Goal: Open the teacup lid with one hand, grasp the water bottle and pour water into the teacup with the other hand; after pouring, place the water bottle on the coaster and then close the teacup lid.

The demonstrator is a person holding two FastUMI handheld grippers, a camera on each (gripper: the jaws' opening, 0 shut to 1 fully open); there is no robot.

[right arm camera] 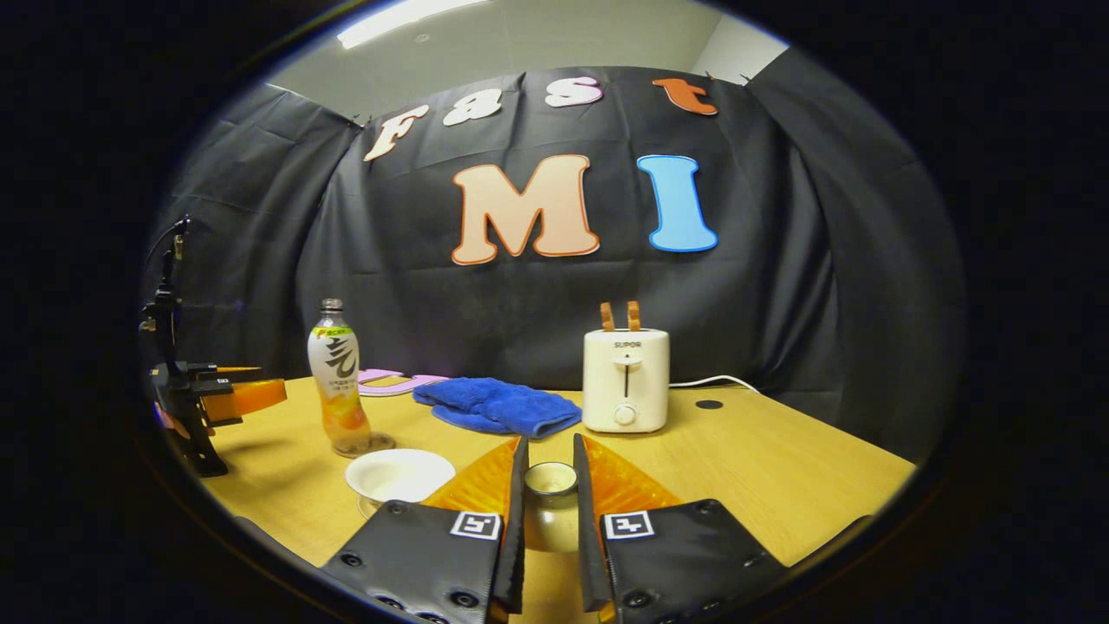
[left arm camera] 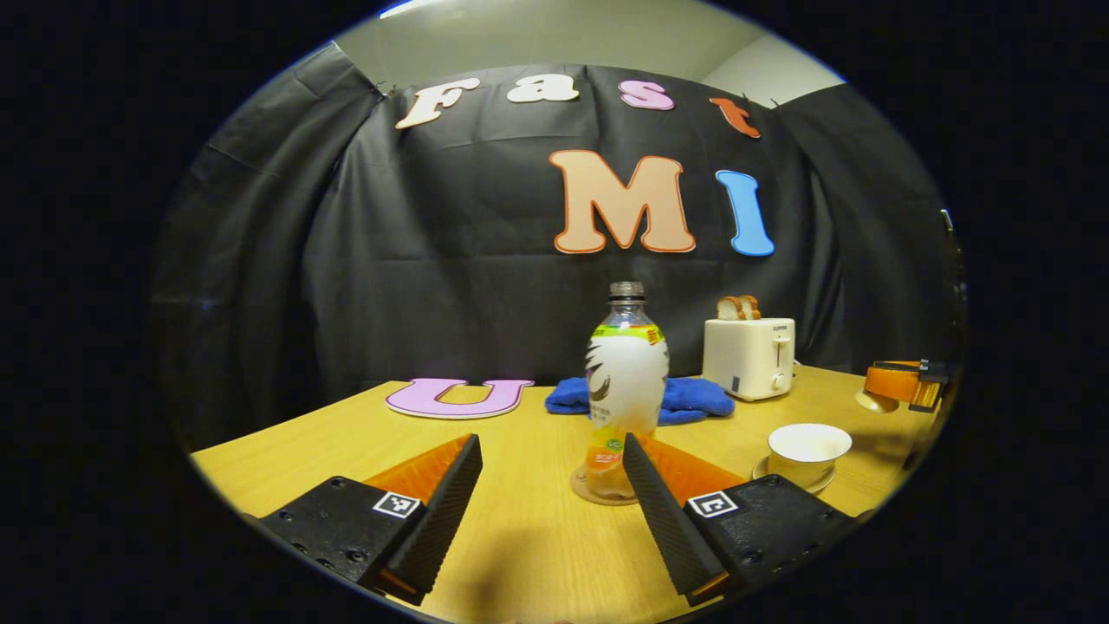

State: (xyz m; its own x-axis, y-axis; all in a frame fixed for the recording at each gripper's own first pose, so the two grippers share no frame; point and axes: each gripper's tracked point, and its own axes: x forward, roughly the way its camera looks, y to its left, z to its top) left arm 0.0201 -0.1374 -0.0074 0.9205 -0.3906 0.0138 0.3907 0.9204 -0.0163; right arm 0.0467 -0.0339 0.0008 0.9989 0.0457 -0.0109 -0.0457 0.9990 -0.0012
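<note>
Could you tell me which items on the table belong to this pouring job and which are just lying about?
Job: water bottle, coaster under it, open teacup, lid held in right claw.
Lying about: toaster with bread, blue cloth.

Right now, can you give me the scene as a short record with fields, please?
bottle: upright on the coaster, no cap on it
cup: open, on its saucer, right of the bottle
lid: held between the right gripper's fingers
left gripper: open, empty, facing the bottle
right gripper: shut on the lid
toaster: at the back, bread in its slots
towel: blue, lying behind the bottle
table: wooden top
</note>
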